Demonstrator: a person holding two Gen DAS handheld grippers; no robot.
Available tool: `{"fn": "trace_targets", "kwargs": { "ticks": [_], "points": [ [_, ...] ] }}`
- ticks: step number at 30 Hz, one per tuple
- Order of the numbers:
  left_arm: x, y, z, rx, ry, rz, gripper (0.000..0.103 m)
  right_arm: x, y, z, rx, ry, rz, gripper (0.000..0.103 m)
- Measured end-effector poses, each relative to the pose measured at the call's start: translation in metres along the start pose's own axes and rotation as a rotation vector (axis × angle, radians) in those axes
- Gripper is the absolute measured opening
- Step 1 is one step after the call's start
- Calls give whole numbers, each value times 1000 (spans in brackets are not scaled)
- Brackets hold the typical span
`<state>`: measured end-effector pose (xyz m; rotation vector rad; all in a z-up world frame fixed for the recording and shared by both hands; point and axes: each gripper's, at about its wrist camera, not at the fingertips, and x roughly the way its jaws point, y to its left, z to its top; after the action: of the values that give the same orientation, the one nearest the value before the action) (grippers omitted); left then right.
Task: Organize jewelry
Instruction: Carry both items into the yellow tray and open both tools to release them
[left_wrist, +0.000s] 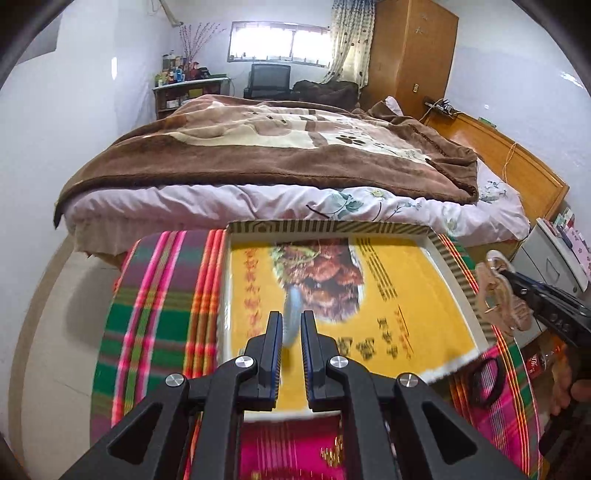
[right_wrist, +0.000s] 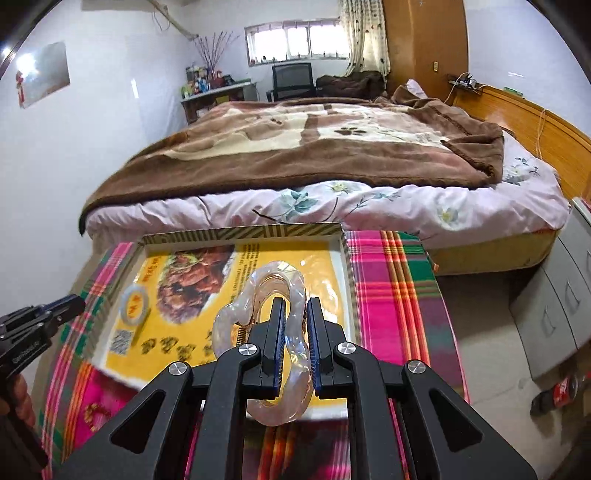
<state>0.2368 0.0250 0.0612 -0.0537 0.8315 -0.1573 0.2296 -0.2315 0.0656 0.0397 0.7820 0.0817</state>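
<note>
A shallow box tray (left_wrist: 332, 226) (right_wrist: 243, 232) with a striped rim and a yellow food flyer inside lies on the plaid cloth. My right gripper (right_wrist: 295, 303) (left_wrist: 511, 276) is shut on a clear pinkish hair claw clip (right_wrist: 295, 280) (left_wrist: 496, 295) and holds it above the tray's right side. My left gripper (left_wrist: 291, 318) (right_wrist: 79, 301) hangs over the tray's left part, jaws nearly together. A pale ring (left_wrist: 292, 301) (right_wrist: 125, 295) shows blurred through the gap. In the right wrist view it lies in the tray, apart from the fingertips.
A dark ring (left_wrist: 484, 380) rests on the plaid cloth (left_wrist: 159, 314) right of the tray. Right behind the table is a bed (left_wrist: 280, 166) with a brown blanket. Grey drawers (right_wrist: 554, 314) and a cola bottle (right_wrist: 565, 391) on the floor are at the right.
</note>
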Motion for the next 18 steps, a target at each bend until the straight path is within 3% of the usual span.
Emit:
{"fn": "trace_targets", "kwargs": {
  "ticks": [5, 8, 18],
  "points": [
    [31, 9, 12, -29, 34, -9, 10, 31, -3, 12, -2, 42, -18, 12],
    [48, 11, 17, -20, 44, 28, 10, 46, -4, 19, -2, 60, -25, 12],
    [87, 10, 13, -36, 105, 25, 10, 97, -16, 29, -19, 175, -82, 12]
  ]
}}
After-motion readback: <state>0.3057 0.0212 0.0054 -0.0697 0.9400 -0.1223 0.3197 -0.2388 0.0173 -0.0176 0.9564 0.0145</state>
